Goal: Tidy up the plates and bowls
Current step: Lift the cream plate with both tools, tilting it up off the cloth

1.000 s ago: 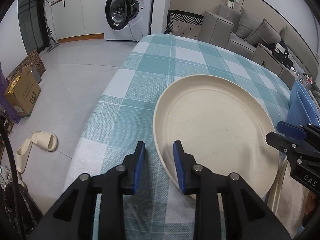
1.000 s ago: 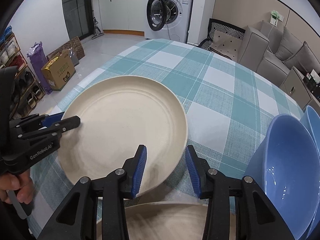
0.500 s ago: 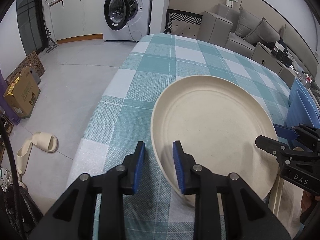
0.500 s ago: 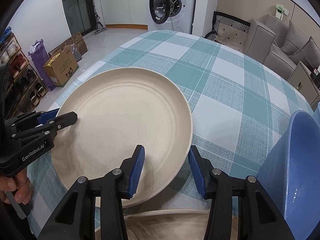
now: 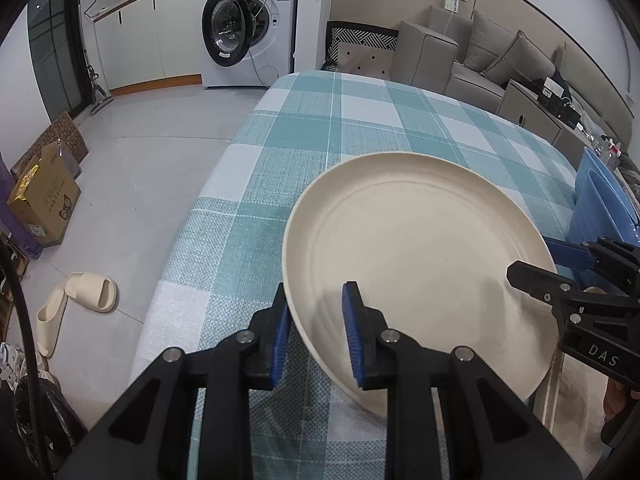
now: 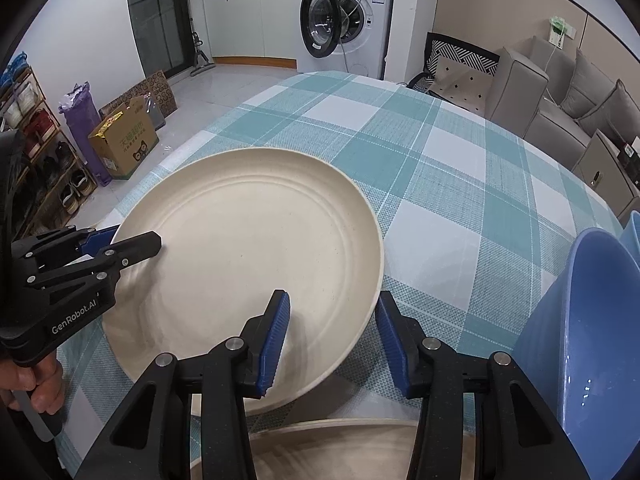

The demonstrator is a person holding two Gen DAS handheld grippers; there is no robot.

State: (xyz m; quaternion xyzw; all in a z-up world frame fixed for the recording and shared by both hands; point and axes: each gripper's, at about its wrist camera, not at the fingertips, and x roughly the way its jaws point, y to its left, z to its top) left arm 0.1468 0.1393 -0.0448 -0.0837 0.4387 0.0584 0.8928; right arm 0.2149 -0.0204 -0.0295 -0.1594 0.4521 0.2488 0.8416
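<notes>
I have the cream plate (image 5: 416, 264) low and centre in both wrist views, lifted at a tilt above the checked counter (image 5: 360, 120). My left gripper (image 5: 316, 328) straddles the plate's rim at the bottom of its frame, fingers (image 5: 352, 332) narrow and closing, one pad over the plate's face and one under the rim. My right gripper (image 6: 332, 340) straddles the opposite rim, fingers (image 6: 276, 336) a bit wider, the left pad on the plate's face, the right pad just off the edge. A second cream plate (image 6: 340, 448) lies at the bottom centre of the right view. Blue bowls (image 6: 580, 320) sit at the right edge.
</notes>
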